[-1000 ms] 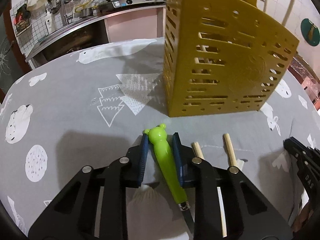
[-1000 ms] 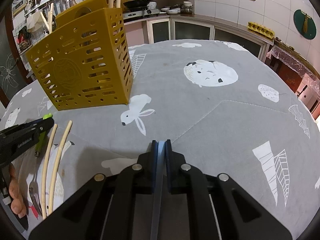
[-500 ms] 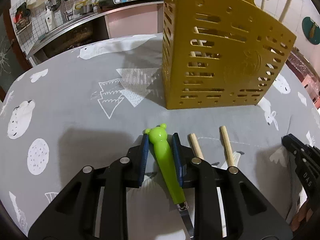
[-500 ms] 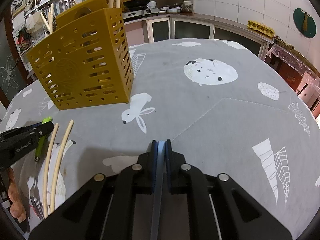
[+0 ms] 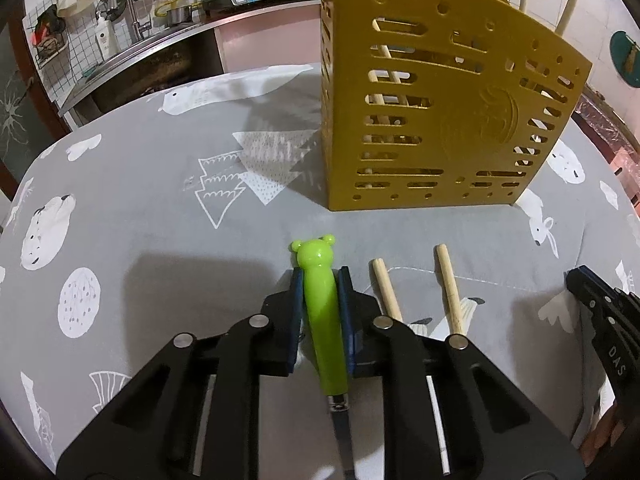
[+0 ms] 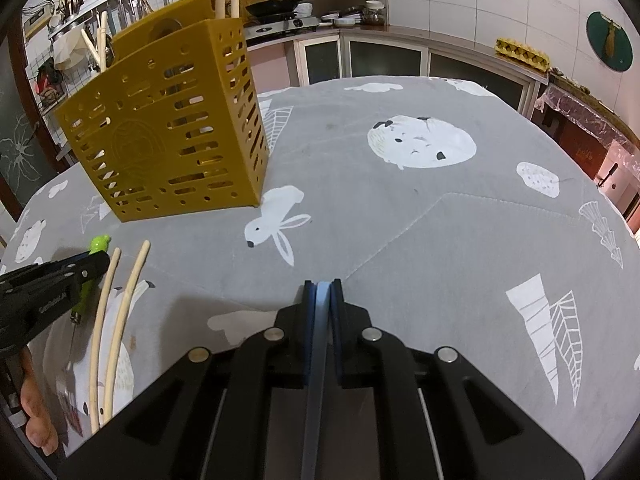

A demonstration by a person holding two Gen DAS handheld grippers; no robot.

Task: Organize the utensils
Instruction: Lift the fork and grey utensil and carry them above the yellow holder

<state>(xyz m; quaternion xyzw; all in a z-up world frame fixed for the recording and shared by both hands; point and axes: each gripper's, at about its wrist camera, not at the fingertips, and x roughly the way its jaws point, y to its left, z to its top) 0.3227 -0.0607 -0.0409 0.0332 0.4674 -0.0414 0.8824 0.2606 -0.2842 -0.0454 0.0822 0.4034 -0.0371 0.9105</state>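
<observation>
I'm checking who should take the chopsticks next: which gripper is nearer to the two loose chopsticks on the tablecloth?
Left. The left gripper, closing on the green-handled fork, sits right beside the chopsticks. The right gripper, shut and empty, is farther off, across the cloth.

A glossy green plastic handle (image 5: 323, 320) with a metal neck lies on a surface (image 5: 160, 216) covered in matt grey printed cloth. Beside it, two smooth pale wooden chopsticks (image 5: 448, 288). The perforated holder (image 5: 440, 120) is mustard-yellow plastic with a slight sheen.
</observation>
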